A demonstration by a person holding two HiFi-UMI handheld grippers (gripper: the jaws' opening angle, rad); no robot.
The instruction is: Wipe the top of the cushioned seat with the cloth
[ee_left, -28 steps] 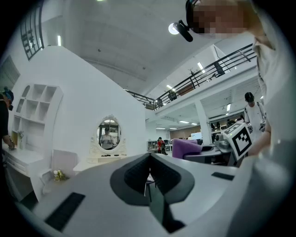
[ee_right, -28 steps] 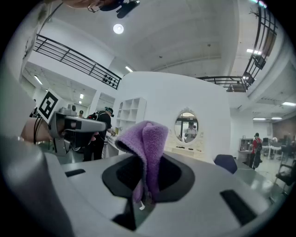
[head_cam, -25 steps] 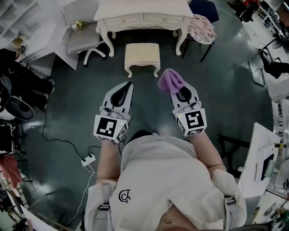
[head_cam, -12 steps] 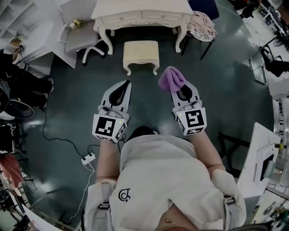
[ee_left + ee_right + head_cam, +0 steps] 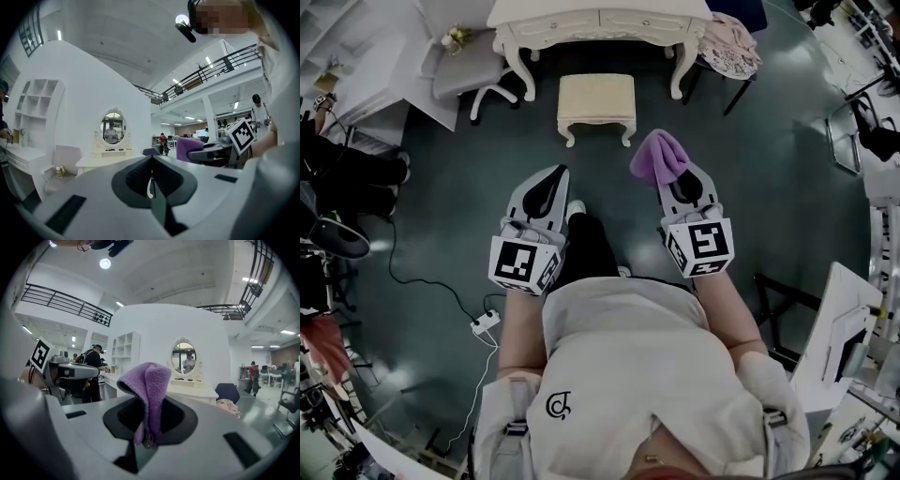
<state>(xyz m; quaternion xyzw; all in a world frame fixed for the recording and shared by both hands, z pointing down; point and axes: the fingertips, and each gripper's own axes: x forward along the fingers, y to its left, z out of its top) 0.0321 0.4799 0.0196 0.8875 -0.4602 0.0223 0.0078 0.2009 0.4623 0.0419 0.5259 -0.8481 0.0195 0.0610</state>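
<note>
Clearly no wiping has begun: the cream cushioned seat (image 5: 596,97) stands on the dark floor (image 5: 769,169) in front of a white dressing table (image 5: 600,14), well ahead of both grippers, and nothing touches its top. All of the wiping is left to do. The purple cloth (image 5: 659,157) is pinched between the closed jaws of the right gripper (image 5: 146,443), bunched and sticking out past their tips. The left gripper (image 5: 151,161) has its jaws pressed together on nothing. Both point toward the seat.
</note>
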